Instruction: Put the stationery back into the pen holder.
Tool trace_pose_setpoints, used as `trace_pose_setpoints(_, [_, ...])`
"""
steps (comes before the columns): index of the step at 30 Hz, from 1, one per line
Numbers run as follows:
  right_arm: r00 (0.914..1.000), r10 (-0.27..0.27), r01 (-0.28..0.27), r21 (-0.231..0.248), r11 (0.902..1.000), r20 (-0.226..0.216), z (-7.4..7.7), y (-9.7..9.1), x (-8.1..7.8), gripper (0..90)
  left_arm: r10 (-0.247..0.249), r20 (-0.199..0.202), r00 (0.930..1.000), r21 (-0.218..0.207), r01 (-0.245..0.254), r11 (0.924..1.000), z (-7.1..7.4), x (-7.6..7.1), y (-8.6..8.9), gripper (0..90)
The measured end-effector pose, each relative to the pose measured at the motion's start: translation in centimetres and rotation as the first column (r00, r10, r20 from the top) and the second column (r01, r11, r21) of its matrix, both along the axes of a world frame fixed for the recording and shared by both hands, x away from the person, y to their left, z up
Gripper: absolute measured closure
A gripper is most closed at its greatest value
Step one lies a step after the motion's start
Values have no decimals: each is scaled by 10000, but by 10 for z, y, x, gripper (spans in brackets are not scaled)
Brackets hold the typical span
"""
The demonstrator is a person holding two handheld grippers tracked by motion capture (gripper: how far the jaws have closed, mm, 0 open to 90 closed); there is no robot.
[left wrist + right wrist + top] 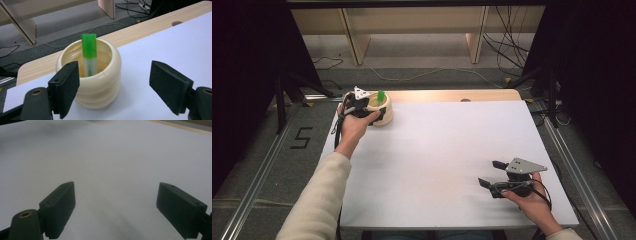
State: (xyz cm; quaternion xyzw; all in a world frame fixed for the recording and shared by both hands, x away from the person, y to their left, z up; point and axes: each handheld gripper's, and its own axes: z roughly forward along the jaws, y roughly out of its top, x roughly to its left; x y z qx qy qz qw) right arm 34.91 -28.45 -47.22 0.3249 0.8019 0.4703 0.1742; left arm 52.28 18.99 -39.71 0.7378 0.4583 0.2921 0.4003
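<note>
Marker [89, 55] upright in cup [90, 85] at bench [437, 165] far-left corner (drop looks done); left hand-held gripper [113, 85] open, empty; right hand-held gripper [122, 207] open, idle.

Room dim, dark at sides; white table [447, 150] evenly lit, soft shadows; right gripper view hazy, unfocused.

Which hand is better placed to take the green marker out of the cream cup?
Left. The left gripper is open right beside the cup that holds the marker. The right gripper is open far away, over bare table.
</note>
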Motion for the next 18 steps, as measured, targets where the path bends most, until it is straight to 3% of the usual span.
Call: trace_pose_setpoints(18, [10000, 2, -2, 29, 10000, 20, 0, 1, 0, 164, -959, -127, 9953, -151, 957, 9953, -1, -42, -24, 214])
